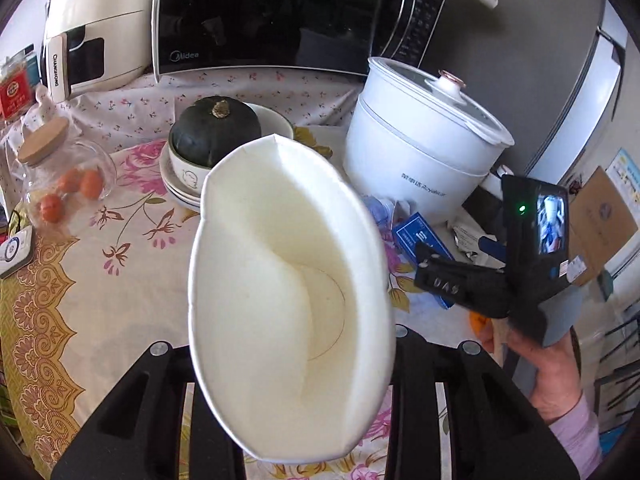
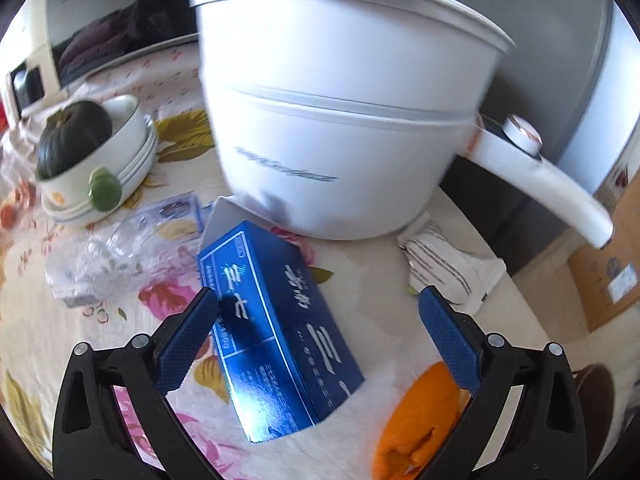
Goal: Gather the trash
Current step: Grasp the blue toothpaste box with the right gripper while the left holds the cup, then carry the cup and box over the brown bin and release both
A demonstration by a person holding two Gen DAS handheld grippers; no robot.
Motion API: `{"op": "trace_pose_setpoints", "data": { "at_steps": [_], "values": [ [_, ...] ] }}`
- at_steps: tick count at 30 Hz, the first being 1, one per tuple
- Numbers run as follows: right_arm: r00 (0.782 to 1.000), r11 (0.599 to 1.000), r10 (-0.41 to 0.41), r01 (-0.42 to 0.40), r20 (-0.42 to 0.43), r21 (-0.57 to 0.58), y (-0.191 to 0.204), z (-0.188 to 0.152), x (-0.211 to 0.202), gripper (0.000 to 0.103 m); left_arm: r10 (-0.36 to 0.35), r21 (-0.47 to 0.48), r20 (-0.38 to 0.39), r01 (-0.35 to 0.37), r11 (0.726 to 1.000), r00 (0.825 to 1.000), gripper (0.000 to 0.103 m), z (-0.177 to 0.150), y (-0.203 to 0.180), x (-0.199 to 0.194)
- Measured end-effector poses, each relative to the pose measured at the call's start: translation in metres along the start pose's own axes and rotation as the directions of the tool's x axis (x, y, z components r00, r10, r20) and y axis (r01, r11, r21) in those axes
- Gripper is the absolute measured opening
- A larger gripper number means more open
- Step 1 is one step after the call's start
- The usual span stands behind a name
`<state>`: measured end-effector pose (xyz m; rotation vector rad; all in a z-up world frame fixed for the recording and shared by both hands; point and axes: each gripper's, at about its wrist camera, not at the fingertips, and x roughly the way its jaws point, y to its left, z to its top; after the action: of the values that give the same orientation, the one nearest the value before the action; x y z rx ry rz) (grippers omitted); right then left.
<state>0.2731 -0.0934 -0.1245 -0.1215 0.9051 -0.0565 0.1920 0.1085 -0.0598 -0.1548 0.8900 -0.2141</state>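
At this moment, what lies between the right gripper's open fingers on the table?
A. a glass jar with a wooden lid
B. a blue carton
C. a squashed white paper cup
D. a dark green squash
B: in the right wrist view the blue carton lies on the floral tablecloth between the open fingers of the right gripper, in front of the white electric pot.

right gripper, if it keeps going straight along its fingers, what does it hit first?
Most likely the blue box: it lies between the open right gripper fingers, nearer the left one. Behind it stands the white pot. Depth is uncertain.
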Motion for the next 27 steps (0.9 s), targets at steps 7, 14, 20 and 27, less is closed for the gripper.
{"op": "trace_pose_setpoints", "data": {
  "at_steps": [7,14,20,27],
  "values": [
    [0.997,0.994,-0.060,0.055,-0.046,-0.097,0.025,-0.002,0.023,0.096,0.001,-0.025,-0.028,-0.001,1.000,1.000,0.032,-0.002,0.008,0.008],
    [0.993,0.998,0.059,-0.060,-0.104,-0.008,0.018,0.002,0.038,0.038,0.010,-0.044,-0.031,-0.011,0.999,0.999,0.032,-0.002,0.014,0.011],
    [0.994,0.994,0.106,-0.106,-0.018,0.003,0.027,0.006,0.008,0.037,0.043,-0.084,-0.002,-0.043,0.996,0.999,0.032,0.000,0.020,0.009],
    [0.982,0.986,0.166,-0.167,0.089,0.000,0.033,0.006,-0.045,0.037,0.078,-0.129,0.070,-0.069,0.989,0.994,0.032,0.005,0.019,-0.002]
  ]
}}
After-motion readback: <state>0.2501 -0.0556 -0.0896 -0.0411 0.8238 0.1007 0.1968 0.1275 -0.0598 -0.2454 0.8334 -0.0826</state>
